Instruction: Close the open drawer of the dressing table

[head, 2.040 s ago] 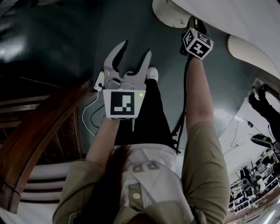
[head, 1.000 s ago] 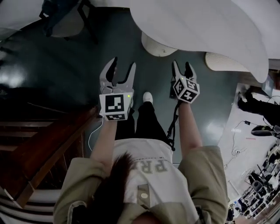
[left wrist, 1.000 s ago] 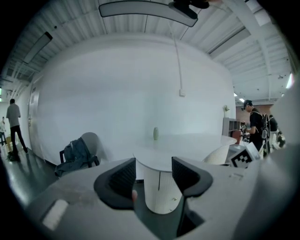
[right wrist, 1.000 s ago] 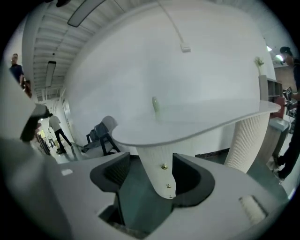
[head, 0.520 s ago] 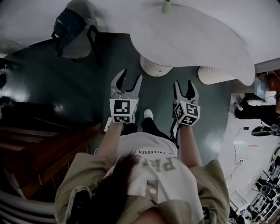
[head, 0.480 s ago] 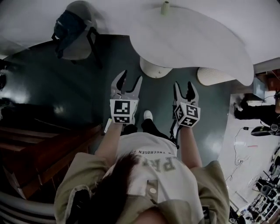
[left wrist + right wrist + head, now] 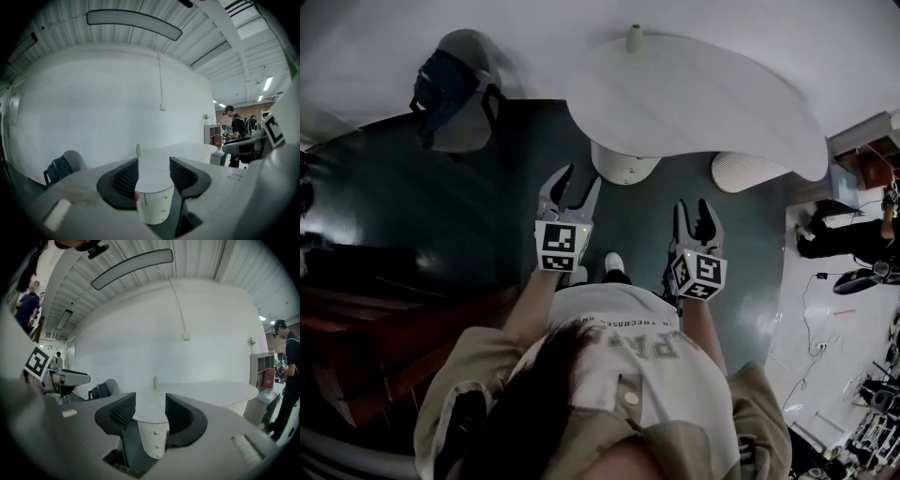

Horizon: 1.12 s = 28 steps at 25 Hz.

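Head view, drawer pedestal (image 7: 623, 165) under table (image 7: 694, 94)

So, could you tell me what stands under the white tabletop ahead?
Under the white tabletop stand a rounded white drawer unit with small knobs and, further right, a ribbed white base. The top hides whatever else lies beneath it.

White tee (image 7: 623, 323) w/ grey lettering; khaki short sleeves (image 7: 455, 370) either side; beyond it grey left gripper (image 7: 579, 185), right gripper (image 7: 693, 212), b&w marker cubes (image 7: 561, 246).
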{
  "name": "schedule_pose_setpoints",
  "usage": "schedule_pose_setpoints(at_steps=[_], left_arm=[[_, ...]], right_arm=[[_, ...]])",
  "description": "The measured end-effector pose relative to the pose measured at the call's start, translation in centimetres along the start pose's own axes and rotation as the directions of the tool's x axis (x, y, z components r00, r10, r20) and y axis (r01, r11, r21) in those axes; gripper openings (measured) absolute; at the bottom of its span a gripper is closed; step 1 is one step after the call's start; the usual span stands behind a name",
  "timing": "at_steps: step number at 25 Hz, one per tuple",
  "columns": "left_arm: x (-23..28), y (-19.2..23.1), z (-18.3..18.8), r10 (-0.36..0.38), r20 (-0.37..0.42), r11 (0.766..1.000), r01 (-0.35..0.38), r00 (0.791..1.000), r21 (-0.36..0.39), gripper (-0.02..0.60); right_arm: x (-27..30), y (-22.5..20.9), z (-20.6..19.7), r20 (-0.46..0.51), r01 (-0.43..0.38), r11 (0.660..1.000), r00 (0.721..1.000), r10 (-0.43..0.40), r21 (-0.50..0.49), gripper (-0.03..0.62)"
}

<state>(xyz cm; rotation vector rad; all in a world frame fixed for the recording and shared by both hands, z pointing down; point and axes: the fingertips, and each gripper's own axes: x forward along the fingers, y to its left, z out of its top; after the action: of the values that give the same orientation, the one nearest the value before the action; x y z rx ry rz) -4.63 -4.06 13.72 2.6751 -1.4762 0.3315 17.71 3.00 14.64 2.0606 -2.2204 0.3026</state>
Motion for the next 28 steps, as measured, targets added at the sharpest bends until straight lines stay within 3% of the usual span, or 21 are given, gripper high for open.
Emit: schedule_pose_setpoints(at_steps=[9,13,22,28], left_arm=[[-0.2,-0.6,1.4,-0.009,0.044,0.999,0.007,0.999,0.040,0.114],[0.0,-1.3,1.9,-0.013,0.064,0.998,0.010,0.998,0.055,0.103],[-0.6,-1.4,2.8,0.013,0.111,0.998,-0.020,0.994,0.063,0.011],[-0.8,-1.9,3.4,-0.001,0.129,0.998,-0.008,0.992,0.069,0.008]], right_arm=[[-2.0,0.2,1.7,0.019,0.045,0.992,0.999,-0.044,-0.116,0.116],[-2.1,0.0,2.0,0.027,0.060,0.991,0.998,-0.058,-0.120,0.072],[-1.9,-0.3,3.1,0.050,0.070,0.988,0.997,-0.064,-0.134,0.033],[-1.9,-0.6,3.7,0.063,0.070,0.990,0.996,-0.063,-0.118,0.006]])
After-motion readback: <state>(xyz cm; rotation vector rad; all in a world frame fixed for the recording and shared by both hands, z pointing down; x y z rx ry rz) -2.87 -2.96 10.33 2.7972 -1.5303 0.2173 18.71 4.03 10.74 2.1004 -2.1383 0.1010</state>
